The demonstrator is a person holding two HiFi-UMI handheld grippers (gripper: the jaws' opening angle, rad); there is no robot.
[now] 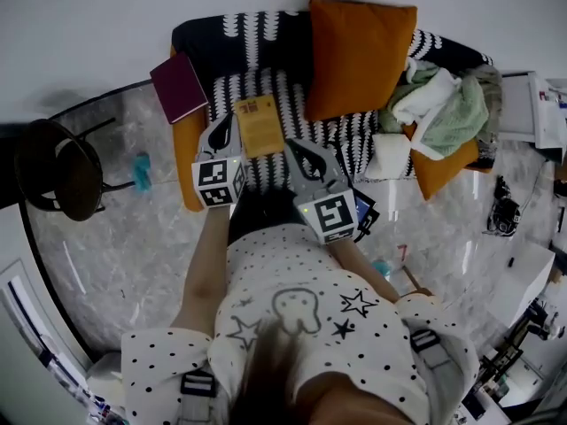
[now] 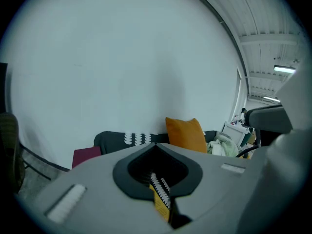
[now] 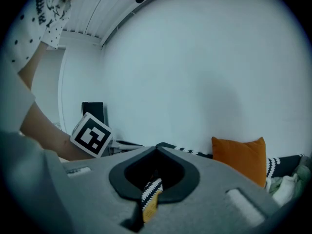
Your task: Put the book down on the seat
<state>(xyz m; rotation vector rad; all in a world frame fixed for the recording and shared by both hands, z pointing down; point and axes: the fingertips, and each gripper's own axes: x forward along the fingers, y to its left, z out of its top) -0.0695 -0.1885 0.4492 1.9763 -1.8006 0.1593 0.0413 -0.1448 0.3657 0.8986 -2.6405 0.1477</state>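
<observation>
Against a plain white wall stands a sofa draped in a black-and-white patterned cover [image 1: 266, 32], with a big orange cushion [image 1: 359, 56] leaning on its back, a maroon hardback [image 1: 180, 87] on its left arm and a heap of green and white cloth [image 1: 443, 104] at its right end. On the seat, flat and face up, lies the thin yellow-orange book [image 1: 259, 124], between the tips of the grey left gripper [image 1: 227, 122] and the grey right gripper [image 1: 293, 148]. Both grippers have their jaws pressed together with nothing in them.
</observation>
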